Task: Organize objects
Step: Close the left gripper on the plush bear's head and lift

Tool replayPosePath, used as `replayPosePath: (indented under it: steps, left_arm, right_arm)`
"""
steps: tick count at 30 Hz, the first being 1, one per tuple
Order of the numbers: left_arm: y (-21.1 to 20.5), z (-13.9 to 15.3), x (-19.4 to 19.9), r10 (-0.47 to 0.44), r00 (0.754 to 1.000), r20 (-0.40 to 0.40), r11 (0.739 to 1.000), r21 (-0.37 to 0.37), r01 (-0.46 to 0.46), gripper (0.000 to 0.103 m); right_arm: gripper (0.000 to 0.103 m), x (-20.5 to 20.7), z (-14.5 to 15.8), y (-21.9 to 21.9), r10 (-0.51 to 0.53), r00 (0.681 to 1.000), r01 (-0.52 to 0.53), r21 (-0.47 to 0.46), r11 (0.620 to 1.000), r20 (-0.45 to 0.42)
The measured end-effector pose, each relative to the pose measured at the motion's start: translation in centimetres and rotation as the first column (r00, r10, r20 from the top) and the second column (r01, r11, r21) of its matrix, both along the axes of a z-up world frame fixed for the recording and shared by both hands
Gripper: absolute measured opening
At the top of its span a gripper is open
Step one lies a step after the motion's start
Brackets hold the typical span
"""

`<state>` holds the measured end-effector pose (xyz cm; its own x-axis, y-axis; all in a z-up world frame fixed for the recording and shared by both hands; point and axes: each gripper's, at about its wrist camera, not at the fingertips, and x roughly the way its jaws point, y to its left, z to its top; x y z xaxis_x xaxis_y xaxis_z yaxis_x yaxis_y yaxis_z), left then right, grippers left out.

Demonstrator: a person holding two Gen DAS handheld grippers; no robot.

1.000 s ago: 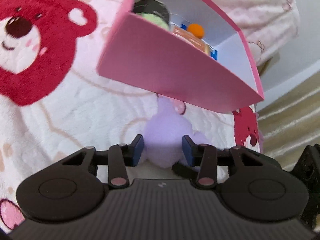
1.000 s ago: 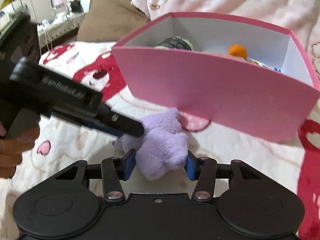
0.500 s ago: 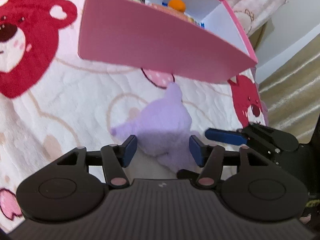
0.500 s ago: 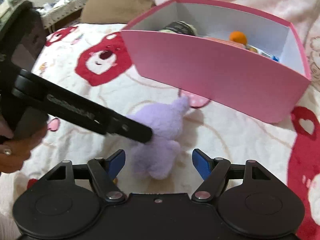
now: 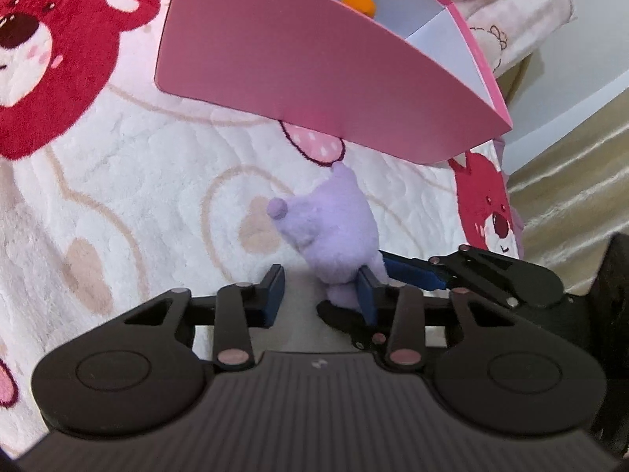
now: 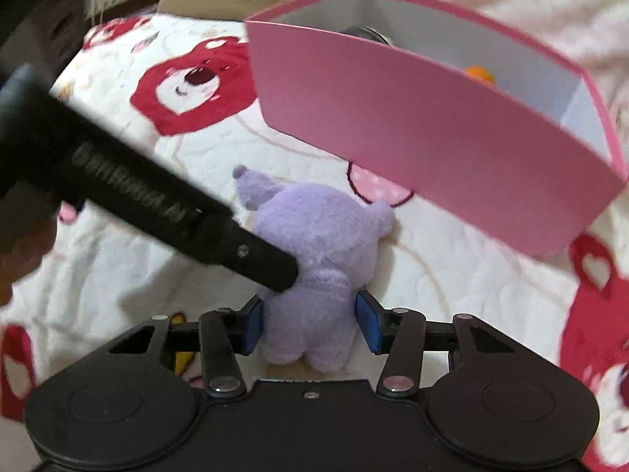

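Pink box [image 6: 432, 137] walls off bare blanket [image 6: 157, 204] beyond the purple plush [image 6: 314, 244].

Both wrist views close, angled down; shared plush toy [image 5: 334, 228].

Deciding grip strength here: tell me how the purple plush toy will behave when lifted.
The purple plush toy looks fuzzy and stuffed, so it probably squashes between the closing right gripper. Likely light for its size. Its ears and limbs may flop, but it should not roll on the quilt.

Fluffy purple plush toy [image 6: 314, 244], matt pink cardboard box [image 6: 412, 126].
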<state>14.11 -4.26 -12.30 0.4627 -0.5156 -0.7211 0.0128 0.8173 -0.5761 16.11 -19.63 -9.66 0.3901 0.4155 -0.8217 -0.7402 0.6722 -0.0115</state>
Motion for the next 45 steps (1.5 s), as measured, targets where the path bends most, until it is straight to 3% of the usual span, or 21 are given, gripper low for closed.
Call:
replayPosePath:
  steps: [7,16,18,20,22,28,31,34,40,43,44,45]
  left_arm:
    - [-0.2,-0.1,0.2,0.017,1.000,0.017,1.000,-0.010,-0.017,0.032]
    - [1.4,0.5,-0.6,0.055,0.997,0.045,0.994,-0.100,-0.050,0.032]
    - [2.1,0.3,-0.6,0.097,0.995,0.014,0.981,-0.168,-0.094,0.032]
    - [2.4,-0.1,-0.3,0.126,0.992,-0.011,0.974,-0.188,-0.126,0.032]
    - [2.1,-0.2,-0.2,0.140,0.990,-0.004,0.980,-0.142,-0.139,0.030]
    - [2.5,-0.4,-0.4,0.116,0.993,0.017,0.987,-0.110,-0.114,0.024]
    - [2.6,-0.5,-0.3,0.110,0.994,0.021,0.989,-0.105,-0.108,0.024]
    - [2.3,-0.7,-0.3,0.102,0.995,0.016,0.990,-0.095,-0.100,0.024]
    - [2.4,-0.8,-0.2,0.091,0.995,0.027,0.992,-0.091,-0.089,0.023]
    - [2.4,0.1,-0.7,0.072,0.996,0.056,0.993,-0.101,-0.066,0.023]
    - [2.3,0.7,-1.0,0.054,0.996,0.072,0.994,-0.100,-0.046,0.021]
    - [2.2,1.2,-1.3,0.038,0.996,0.083,0.995,-0.094,-0.030,0.021]
  right_arm:
    - [0.059,1.2,-0.8,-0.9,-0.076,0.990,0.087,0.085,0.993,-0.118]
    - [0.056,0.4,0.2,-0.5,-0.118,0.987,0.129,0.094,0.987,-0.109]
    - [0.056,0.4,0.1,-0.1,-0.130,0.985,0.140,0.085,0.987,-0.112]
    - [0.056,0.4,-0.2,0.3,-0.135,0.984,0.143,0.068,0.987,-0.115]
    - [0.058,0.2,-0.2,0.3,-0.135,0.984,0.143,0.068,0.987,-0.116]
    - [0.065,-0.3,0.8,-1.0,-0.141,0.973,0.167,0.137,0.976,-0.183]
    - [0.056,-0.4,1.0,-1.2,-0.153,0.971,0.185,0.168,0.968,-0.186]
    - [0.055,0.2,0.2,-1.1,-0.173,0.962,0.207,0.154,0.966,-0.210]
    - [0.055,-0.3,-0.2,-0.2,-0.175,0.970,0.197,0.125,0.972,-0.169]
    - [0.051,-1.1,0.8,-0.3,-0.176,0.976,0.193,0.133,0.972,-0.130]
    - [0.043,-1.3,1.3,-0.5,-0.183,0.975,0.201,0.145,0.969,-0.125]
    - [0.042,-1.6,1.8,-0.7,-0.189,0.974,0.208,0.163,0.964,-0.127]
